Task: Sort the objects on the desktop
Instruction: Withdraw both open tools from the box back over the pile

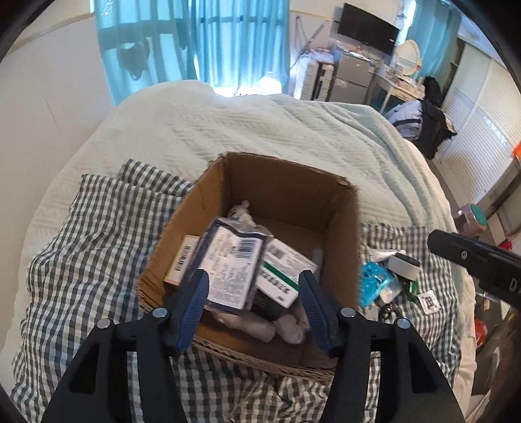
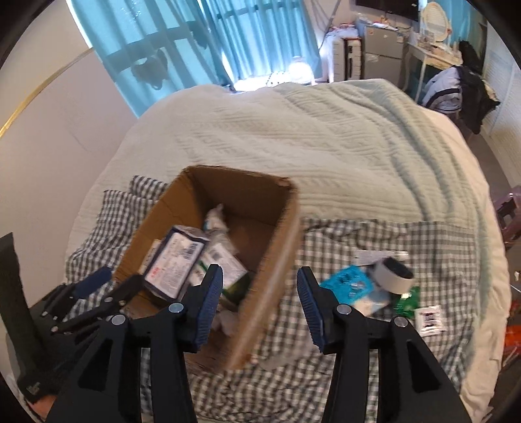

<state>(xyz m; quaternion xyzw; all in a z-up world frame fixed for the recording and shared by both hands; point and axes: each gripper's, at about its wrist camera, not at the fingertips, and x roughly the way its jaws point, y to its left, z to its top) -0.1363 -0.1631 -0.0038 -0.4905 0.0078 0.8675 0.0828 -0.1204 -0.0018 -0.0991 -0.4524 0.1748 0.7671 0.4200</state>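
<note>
- Where the cardboard box (image 1: 286, 195) sits on the checked cloth (image 1: 81, 234), it stands open at the top, and several packets lie jumbled inside.
- Topmost in the box is a dark-edged packet (image 1: 228, 266) with a white label and a barcode; its small print is too fine to read.
- Beside it lies a white carton with a green stripe (image 1: 280, 276), and a barcoded carton (image 1: 182, 260) is partly hidden at the left wall.
- Right of the box, on the cloth, lie a blue packet (image 2: 351, 283), a roll of white tape (image 2: 394, 275) just beside it, a green packet (image 2: 407, 301) and a small white tag with dark print (image 2: 429, 317), unreadable.
- Left gripper (image 1: 254, 286) hangs over the box's near side, jaws apart and holding nothing.
- Right gripper (image 2: 260, 286) hangs over the box's right wall, jaws likewise apart and empty.
- Under the cloth is a pale green bedspread (image 1: 260, 130) covering a bed.
- Beyond are blue curtains (image 1: 195, 39), a wall-mounted screen (image 1: 368, 27) and a cluttered desk (image 1: 397, 84).
</note>
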